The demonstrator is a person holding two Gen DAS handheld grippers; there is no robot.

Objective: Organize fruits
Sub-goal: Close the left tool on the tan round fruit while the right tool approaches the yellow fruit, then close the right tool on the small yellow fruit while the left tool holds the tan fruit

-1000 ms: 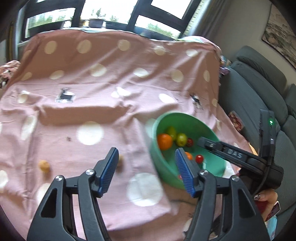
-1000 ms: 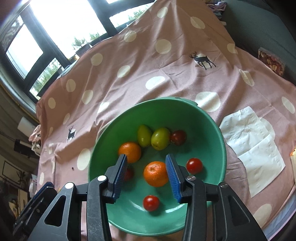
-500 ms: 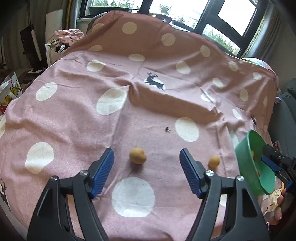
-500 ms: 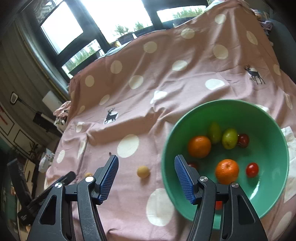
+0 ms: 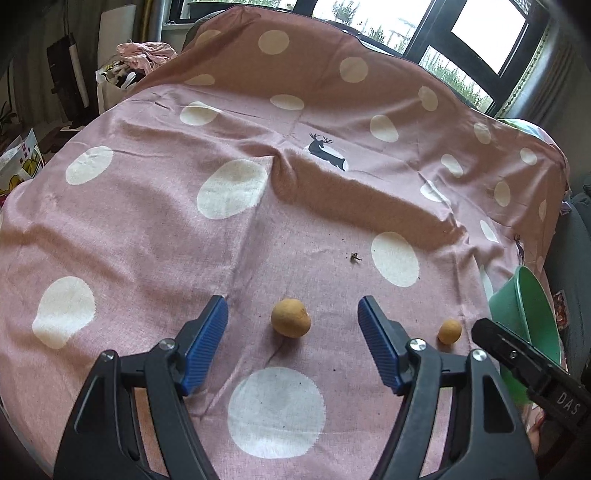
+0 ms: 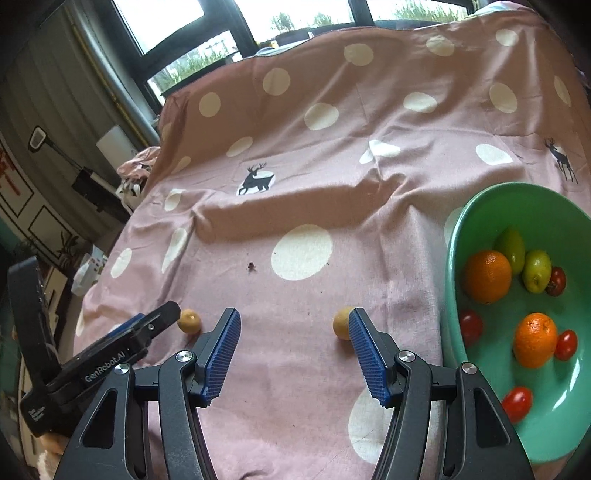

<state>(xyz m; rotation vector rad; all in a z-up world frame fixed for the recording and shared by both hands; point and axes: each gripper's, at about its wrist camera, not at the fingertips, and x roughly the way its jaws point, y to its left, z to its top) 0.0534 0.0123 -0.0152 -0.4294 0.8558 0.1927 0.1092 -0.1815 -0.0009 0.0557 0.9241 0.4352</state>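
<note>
Here, both tongs are held spread wide, the left gripper (image 5: pixel 291 350) around a small yellow fruit (image 5: pixel 290 318), untouched, on the pink cloth (image 5: pixel 147 229).

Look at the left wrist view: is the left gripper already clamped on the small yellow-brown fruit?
No: the left gripper stands wide open, the yellow-brown fruit lying untouched on the cloth between its pads.

A pink cloth (image 5: pixel 147 229) with cream dots and small deer prints covers the table, creased across its middle. A tiny dark speck (image 5: pixel 355 257) lies on it. Dark-framed windows (image 6: pixel 177 33) stand behind, greenery outside. Clutter (image 5: pixel 129 70) piles at the far left edge.
</note>
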